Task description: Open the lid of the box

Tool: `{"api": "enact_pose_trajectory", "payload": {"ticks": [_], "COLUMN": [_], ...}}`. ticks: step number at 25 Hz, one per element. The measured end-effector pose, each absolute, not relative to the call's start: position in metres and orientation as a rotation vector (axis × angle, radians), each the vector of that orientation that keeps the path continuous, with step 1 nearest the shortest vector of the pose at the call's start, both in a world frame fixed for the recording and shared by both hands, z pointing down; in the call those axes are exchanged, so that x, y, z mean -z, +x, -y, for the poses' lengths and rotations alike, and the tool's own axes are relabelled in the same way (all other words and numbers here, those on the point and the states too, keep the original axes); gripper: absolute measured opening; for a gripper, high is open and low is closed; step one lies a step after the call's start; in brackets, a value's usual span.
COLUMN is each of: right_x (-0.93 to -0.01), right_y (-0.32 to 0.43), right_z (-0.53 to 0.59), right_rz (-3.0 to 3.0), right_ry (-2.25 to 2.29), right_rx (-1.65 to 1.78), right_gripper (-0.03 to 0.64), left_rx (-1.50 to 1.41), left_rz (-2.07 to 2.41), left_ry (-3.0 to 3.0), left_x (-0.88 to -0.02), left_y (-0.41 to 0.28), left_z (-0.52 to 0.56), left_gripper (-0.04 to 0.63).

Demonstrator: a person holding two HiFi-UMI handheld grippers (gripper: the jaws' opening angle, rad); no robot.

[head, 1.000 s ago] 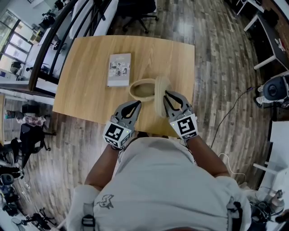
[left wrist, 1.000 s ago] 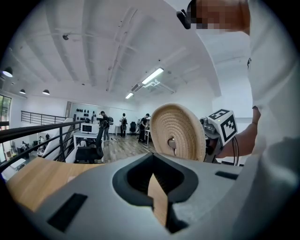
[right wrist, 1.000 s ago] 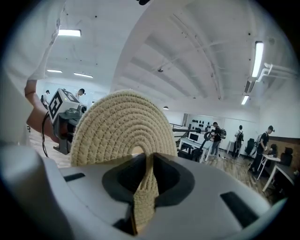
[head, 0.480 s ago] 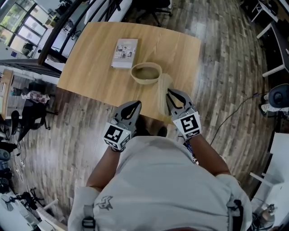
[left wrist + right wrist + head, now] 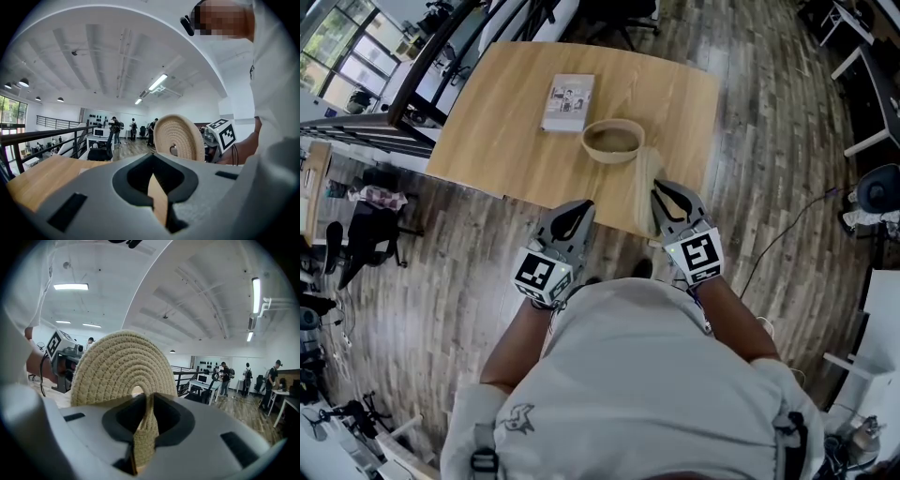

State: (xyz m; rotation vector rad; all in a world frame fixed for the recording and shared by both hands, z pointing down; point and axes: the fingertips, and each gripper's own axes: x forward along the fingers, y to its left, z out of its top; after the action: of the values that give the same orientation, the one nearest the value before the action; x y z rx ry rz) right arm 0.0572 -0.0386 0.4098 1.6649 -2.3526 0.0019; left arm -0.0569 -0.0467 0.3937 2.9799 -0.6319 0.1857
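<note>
A round woven box (image 5: 614,141) stands with its top open on the wooden table (image 5: 487,141). Its woven lid (image 5: 645,199) stands on edge off the box, over the table's near edge, with my right gripper (image 5: 661,194) shut on its rim. In the right gripper view the lid (image 5: 119,366) fills the middle and its rim runs down between the jaws of my right gripper (image 5: 144,427). My left gripper (image 5: 575,210) is shut and empty, left of the lid at the near edge. In the left gripper view the lid (image 5: 180,138) shows beyond my left gripper (image 5: 157,187).
A book (image 5: 567,102) lies flat on the table, left of and beyond the box. Wooden floor surrounds the table. Office chairs and a railing (image 5: 412,84) stand at the far left; desks (image 5: 862,56) stand at the right. People stand far off in the room.
Both grippers have drawn back from the box toward the table's near edge, the right one carrying the lid with it. The table now sits farther from me.
</note>
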Motion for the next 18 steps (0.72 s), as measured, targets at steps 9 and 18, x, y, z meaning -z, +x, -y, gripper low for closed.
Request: {"api": "enact_pose_trajectory", "payload": {"ticks": [9,18], "right_x": [-0.402,-0.411], "right_y": [0.001,-0.049], "right_z": [0.021,-0.013], "right_rz": [2.342,2.322], "right_ry": [1.715,1.754], "right_rx": [-0.022,-0.077], "right_gripper": [0.057,0.057], "left_rx": [-0.156,-0.153], "left_rz": [0.573,0.477], "left_ry": [2.993,3.016], "left_x": [-0.383,-0.387], "left_y": [-0.119,-0.173], "left_z": [0.029,0.004], "left_gripper": [0.005,0.005]}}
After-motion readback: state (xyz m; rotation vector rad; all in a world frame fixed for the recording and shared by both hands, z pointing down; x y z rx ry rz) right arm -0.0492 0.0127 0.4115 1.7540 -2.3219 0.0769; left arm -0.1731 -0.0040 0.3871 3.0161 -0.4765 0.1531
